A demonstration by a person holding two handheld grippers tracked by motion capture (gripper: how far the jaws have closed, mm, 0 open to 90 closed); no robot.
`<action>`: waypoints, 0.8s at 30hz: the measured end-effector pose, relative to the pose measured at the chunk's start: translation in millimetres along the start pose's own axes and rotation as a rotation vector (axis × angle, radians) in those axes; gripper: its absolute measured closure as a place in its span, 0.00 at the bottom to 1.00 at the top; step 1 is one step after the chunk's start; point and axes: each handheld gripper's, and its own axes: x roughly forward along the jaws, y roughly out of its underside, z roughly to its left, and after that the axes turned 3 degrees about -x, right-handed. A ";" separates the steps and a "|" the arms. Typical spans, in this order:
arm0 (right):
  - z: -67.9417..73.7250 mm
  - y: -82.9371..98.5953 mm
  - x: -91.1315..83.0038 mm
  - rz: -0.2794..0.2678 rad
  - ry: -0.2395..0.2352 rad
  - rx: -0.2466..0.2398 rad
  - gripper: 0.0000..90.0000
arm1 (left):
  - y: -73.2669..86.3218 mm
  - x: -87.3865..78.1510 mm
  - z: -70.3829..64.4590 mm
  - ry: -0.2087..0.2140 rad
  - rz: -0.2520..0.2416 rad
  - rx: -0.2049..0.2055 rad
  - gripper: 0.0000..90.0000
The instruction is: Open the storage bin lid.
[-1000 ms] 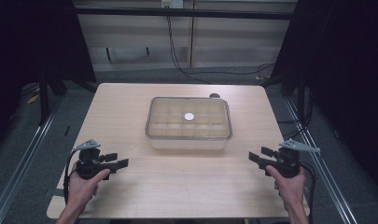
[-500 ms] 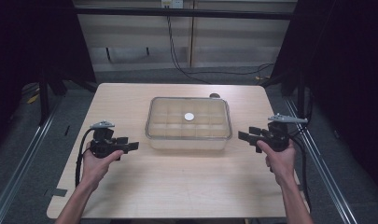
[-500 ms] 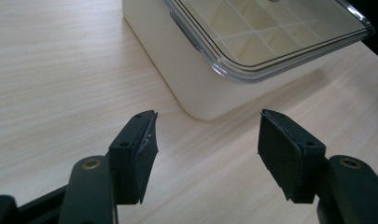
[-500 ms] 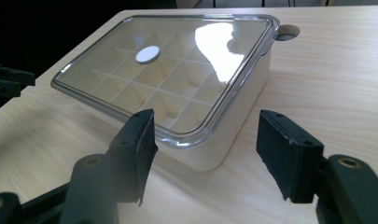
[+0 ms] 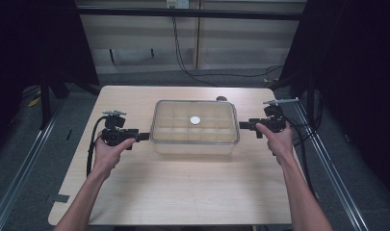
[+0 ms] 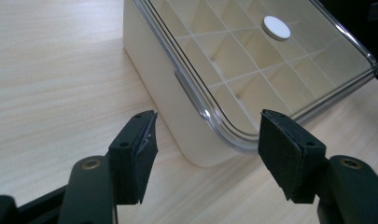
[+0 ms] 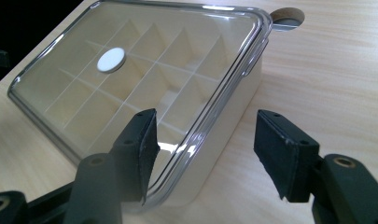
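Note:
A cream box [image 5: 192, 145] with a clear lid [image 5: 216, 126] and a grid of compartments stands in the middle of the table. On the lid lies a small white disc [image 5: 195, 120]. My left gripper [image 5: 145, 136] is open at the box's left end, its jaws level with the lid's rim. My right gripper [image 5: 241, 125] is open at the right end. In the left gripper view the open left gripper [image 6: 208, 123] faces a corner of the box [image 6: 149, 60]. The right gripper view has the open right gripper [image 7: 206, 120] straddling the lid's edge [image 7: 224, 84].
A small round brown object [image 5: 221, 98] lies just behind the box's far right corner. The wooden table [image 5: 183, 192] has bare room in front of the box. Black cables trail from both grippers, and dark floor and metal rails border the table.
Both grippers have moved forward from the table's front corners and inward, ending at the left and right ends of the box. The box has not moved.

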 end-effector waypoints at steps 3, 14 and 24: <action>-5.7 -9.7 8.6 0.028 0.000 -0.002 0.43 | -7.8 2.1 3.6 -0.020 0.008 0.000 0.41; -18.7 -37.3 36.7 0.078 -0.012 0.020 0.44 | -18.7 13.3 10.8 -0.015 0.018 -0.022 0.40; -29.5 -46.6 63.5 0.122 -0.005 0.037 0.54 | -20.2 23.5 15.6 -0.006 0.035 -0.065 0.41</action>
